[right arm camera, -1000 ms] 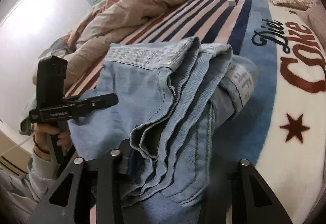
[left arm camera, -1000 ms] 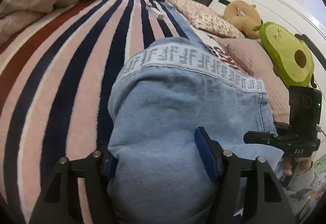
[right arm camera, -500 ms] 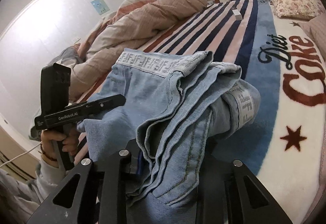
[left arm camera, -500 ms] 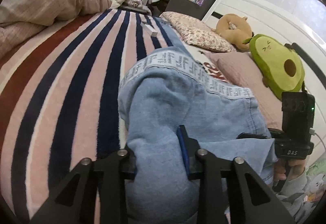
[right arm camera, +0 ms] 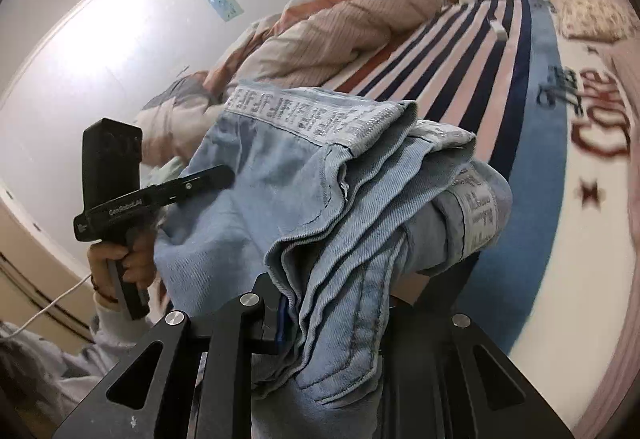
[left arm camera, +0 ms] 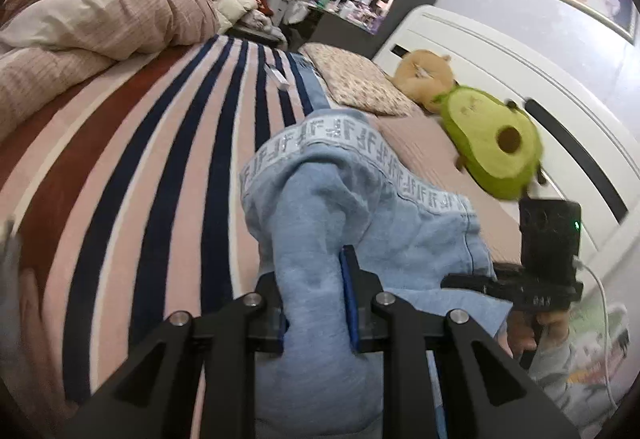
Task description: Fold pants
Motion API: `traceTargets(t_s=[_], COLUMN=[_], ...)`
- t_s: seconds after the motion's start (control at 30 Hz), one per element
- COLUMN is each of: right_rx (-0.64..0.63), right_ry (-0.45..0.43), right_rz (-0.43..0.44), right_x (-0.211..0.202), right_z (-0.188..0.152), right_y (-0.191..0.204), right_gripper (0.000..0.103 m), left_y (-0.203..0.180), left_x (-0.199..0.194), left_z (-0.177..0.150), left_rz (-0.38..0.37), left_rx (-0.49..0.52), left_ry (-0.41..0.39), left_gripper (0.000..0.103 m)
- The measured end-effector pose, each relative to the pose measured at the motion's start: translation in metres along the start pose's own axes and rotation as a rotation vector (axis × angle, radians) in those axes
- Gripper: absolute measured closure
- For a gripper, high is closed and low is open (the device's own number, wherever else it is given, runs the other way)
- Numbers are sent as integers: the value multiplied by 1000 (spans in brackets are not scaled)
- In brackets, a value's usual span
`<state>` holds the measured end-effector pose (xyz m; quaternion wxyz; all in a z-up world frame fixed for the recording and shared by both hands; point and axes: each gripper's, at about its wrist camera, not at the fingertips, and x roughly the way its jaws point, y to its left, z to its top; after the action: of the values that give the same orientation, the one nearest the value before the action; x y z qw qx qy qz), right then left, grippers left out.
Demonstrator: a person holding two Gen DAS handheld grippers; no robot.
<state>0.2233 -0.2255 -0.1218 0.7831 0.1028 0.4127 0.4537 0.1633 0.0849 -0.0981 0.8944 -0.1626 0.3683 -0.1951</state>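
Jeans (left arm camera: 360, 223) bunched in several layers, lifted off bed (left arm camera: 132, 159) at frame centre, left tool (left arm camera: 314, 309) and right tool (right arm camera: 332, 315) both clamped on denim; final flat laydown remains.

The pants (left arm camera: 360, 223), pale blue denim with a white waistband printed in repeated grey letters, are seen bunched and folded into several stacked layers (right arm camera: 340, 207). In the left wrist view the waistband arcs across the middle, from 9 o'clock toward 3 o'clock. In the right wrist view the layered edges hang toward 6 o'clock, with the waistband at 12 o'clock.
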Motion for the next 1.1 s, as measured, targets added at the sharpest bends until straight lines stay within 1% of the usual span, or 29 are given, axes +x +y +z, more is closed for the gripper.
traceTargets(t_s=[0.07, 0.13, 0.17, 0.2, 0.23, 0.27, 0.3, 0.33, 0.37, 0.4, 0.43, 0.47, 0.5, 0.53, 0.57, 0.6, 0.63, 0.7, 0.73, 0.77, 0.83, 0.87, 0.93, 1.03, 1.07, 1.1], right_rx=[-6, -2, -8, -11, -11, -13, -19, -24, -37, -59, -89, -120, -141, -151, -155, -157, -158, -172, -178, -180, -173, -160, -118, -108, -100, -96], right_ry=[31, 69, 97, 114, 130, 139, 135, 125, 105, 86, 67, 41, 4, -31, -65, -85, -83, -41, -17, 11, 50, 65, 80, 89, 93, 85], right_rz=[-21, -56, -108, -145, -190, -243, -293, -324, -366, -413, -466, -517, -545, -537, -500, -443, -396, -312, -297, -305, -358, -372, -381, -448, -455, -444], right_x=[-7, -8, -5, -4, -2, -3, -8, -15, -24, -30, -37, -44, -52, -59, -63, -62, -56, -38, -30, -21, -10, -8, -7, -7, -7, -13], right_z=[-23, -42, -55, -63, -71, -78, -85, -88, -90, -90, -90, -90, -89, -88, -86, -85, -85, -91, -96, -103, -115, -123, -139, -155, -157, -158], right_y=[13, 20, 24, 25, 27, 29, 34, 38, 45, 51, 59, 68, 78, 87, 94, 100, 105, 110, 111, 111, 106, 101, 86, 76, 75, 76], right_gripper=[86, 85, 82, 77, 75, 72, 72, 71, 67, 64, 64, 63, 61, 60, 59, 59, 59, 60, 60, 61, 62, 63, 66, 69, 69, 69], left_y=[-3, -4, -6, -8, -8, -10, -11, -13, -14, -16, -18, -25, -32, -37, -44, -47, -51, -54, -55, -55, -53, -50, -45, -48, -50, -53], left_x=[-14, -21, -19, -17, -16, -19, -22, -31, -41, -48, -57, -64, -67, -68, -65, -61, -56, -42, -36, -30, -22, -19, -17, -15, -15, -16], left_z=[-27, -59, -71, -83, -93, -102, -105, -106, -105, -102, -100, -97, -97, -96, -97, -100, -103, -112, -114, -120, -129, -135, -144, -151, -150, -149], left_rz=[-15, -15, -7, 5, 26, 76, 110, 138, 141, 135, 116, 96, 82, 68, 47, 25, -1, -47, -49, -34, 7, 28, 25, 28, 37, 40], left_rx=[-12, -34, -31, -22, -19, -10, 6, 23, 28, 30, 36, 60, 85, 109, 127, 132, 136, 136, 132, 131, 143, 136, 114, 123, 128, 131], left_ry=[36, 79, 101, 120, 133, 125, 114, 89, 63, 40, 13, -3, -10, -15, -13, -3, 11, 52, 72, 96, 124, 139, 154, 153, 153, 155], left_gripper=[85, 85, 85, 84, 80, 77, 74, 69, 65, 57, 54, 54, 54, 53, 53, 53, 53, 53, 53, 53, 53, 53, 54, 54, 54, 53])
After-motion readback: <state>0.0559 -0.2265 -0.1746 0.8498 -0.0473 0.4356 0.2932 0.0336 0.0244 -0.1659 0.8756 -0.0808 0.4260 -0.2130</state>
